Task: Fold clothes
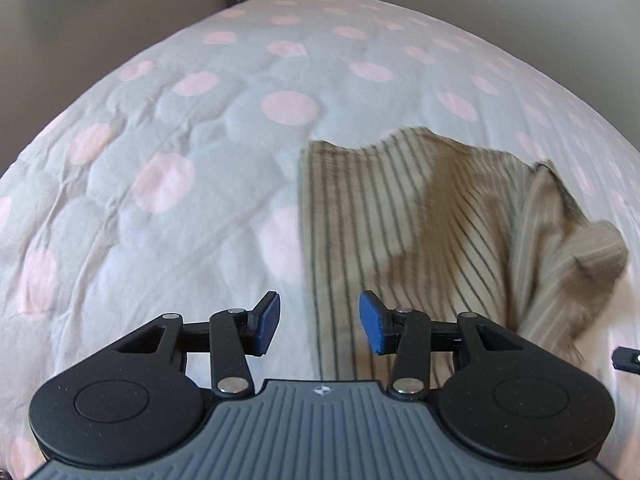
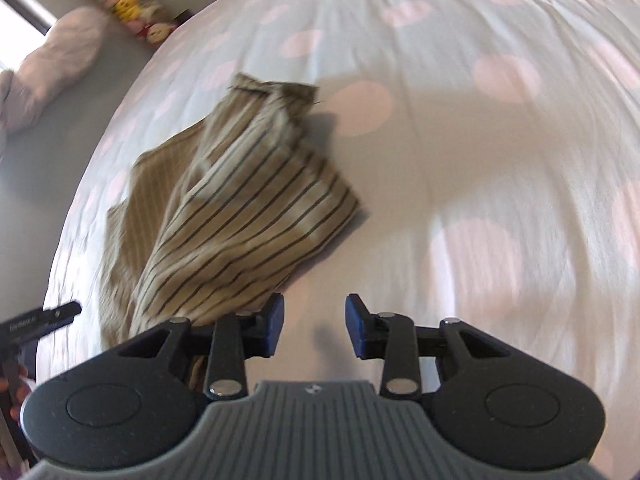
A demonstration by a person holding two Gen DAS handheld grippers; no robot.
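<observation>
My left tongs [image 1: 319, 322] were spread wide with nothing between the blue pads [image 1: 267, 322], hanging low over the near left edge of the striped garment [image 1: 400, 232]. My right tongs [image 2: 315, 326] were likewise released and empty, their left pad just at the near corner of the same cloth, with bare bed [image 2: 500, 160] showing through the gap. Going outward, the garment, tan with dark pinstripes, lay on the dotted bedcover [image 1: 180, 120] toward the near side. It was doubled over itself: an upper layer with a fairly straight left edge sat across a lower one, while a narrower piece, perhaps a sleeve or a leg, trailed off bunched and twisted on the far right in my left view. Both views were smeared, so I could not tell what kind of garment it was. I judged the fold to be somewhere in the middle: one layer was over another, but the edges did not match and the loose end stuck out. That would fit either a fold just released or a rumpled piece about to be squared. Either way, the next grip called for closing on a clean corner, one layer only, and keeping the cloth taut between both tongs so it would not drag on the soft cover.
</observation>
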